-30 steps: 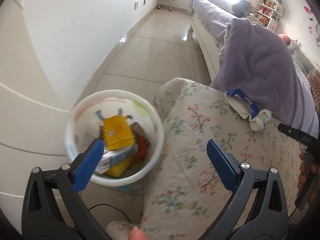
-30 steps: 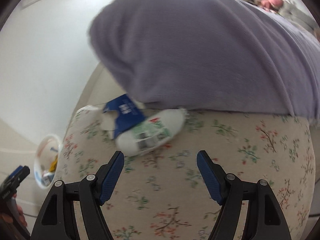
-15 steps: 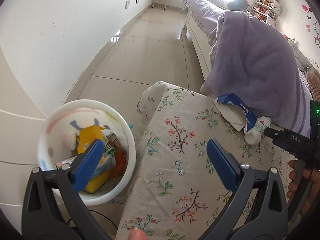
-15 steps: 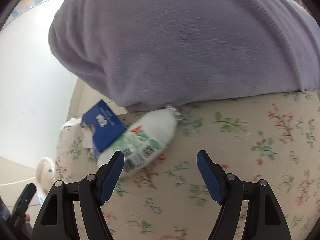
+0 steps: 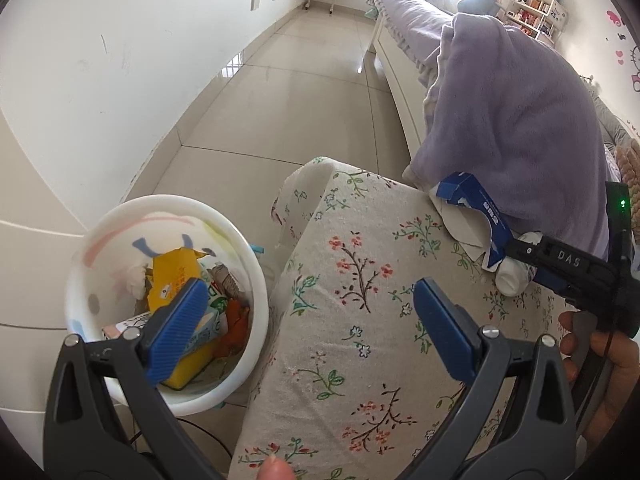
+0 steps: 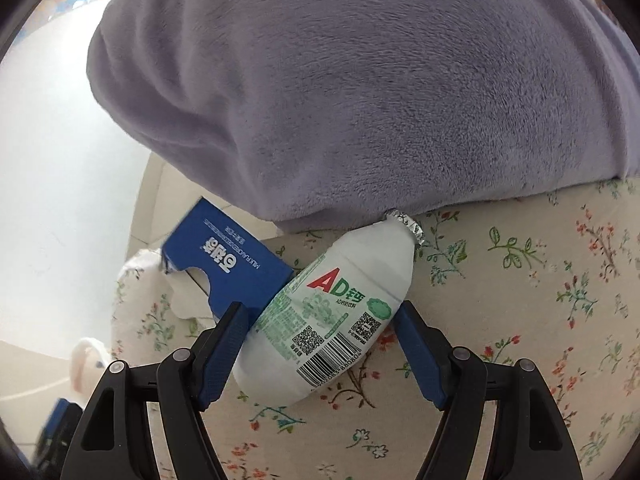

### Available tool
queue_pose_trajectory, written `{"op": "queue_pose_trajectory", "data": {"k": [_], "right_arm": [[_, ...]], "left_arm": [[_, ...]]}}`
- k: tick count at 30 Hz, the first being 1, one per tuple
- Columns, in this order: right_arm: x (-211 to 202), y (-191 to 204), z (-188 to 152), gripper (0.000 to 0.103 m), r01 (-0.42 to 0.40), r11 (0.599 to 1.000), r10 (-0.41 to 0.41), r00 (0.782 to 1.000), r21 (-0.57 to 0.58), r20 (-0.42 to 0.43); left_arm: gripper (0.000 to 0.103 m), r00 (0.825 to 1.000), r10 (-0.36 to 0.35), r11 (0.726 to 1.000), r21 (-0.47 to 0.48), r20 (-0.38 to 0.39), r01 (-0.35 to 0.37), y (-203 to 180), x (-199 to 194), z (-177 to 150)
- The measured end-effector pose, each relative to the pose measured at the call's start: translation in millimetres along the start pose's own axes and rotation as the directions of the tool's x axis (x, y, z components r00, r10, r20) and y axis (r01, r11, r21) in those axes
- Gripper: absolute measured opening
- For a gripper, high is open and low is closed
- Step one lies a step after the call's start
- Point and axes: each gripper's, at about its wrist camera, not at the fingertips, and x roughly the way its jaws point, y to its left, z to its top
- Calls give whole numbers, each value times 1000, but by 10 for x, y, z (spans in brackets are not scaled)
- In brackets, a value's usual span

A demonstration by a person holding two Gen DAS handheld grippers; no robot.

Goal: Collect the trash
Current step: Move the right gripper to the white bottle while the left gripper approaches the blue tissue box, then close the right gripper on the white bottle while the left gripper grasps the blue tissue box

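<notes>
Right tongs point(image 6: 320, 344), wide open, have dropped astride the white bottle point(image 6: 332, 312); left tongs point(image 5: 316, 328) hover open

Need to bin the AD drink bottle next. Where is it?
In the right wrist view, the white AD drink bottle lies on the floral cover between the open right gripper, beside the blue carton.

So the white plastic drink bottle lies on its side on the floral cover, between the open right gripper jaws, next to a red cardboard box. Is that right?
Not quite: the cardboard box beside the white plastic drink bottle is blue, not red, as the right wrist view shows. The rest holds.
</notes>
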Motion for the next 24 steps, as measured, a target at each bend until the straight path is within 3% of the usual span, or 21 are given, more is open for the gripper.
{"op": "queue_pose_trajectory", "data": {"k": [8, 13, 17, 24], "right_arm": [[1, 90, -168, 73, 64, 995, -66, 998, -74, -19], [-23, 74, -164, 51, 43, 996, -46, 998, -83, -40], [-90, -72, -190, 24, 8, 996, -13, 998, -86, -57], [-366, -543, -170, 23, -35, 995, 31, 999, -96, -40]], "left_arm": [[102, 1000, -8, 1000, 11, -6, 8, -63, -4, -35], [102, 1000, -13, 999, 32, -8, 13, -194, 1, -65], [102, 999, -32, 998, 50, -8, 32, -364, 11, -78], [102, 999, -49, 989, 143, -6, 49, -712, 142, -58]]}}
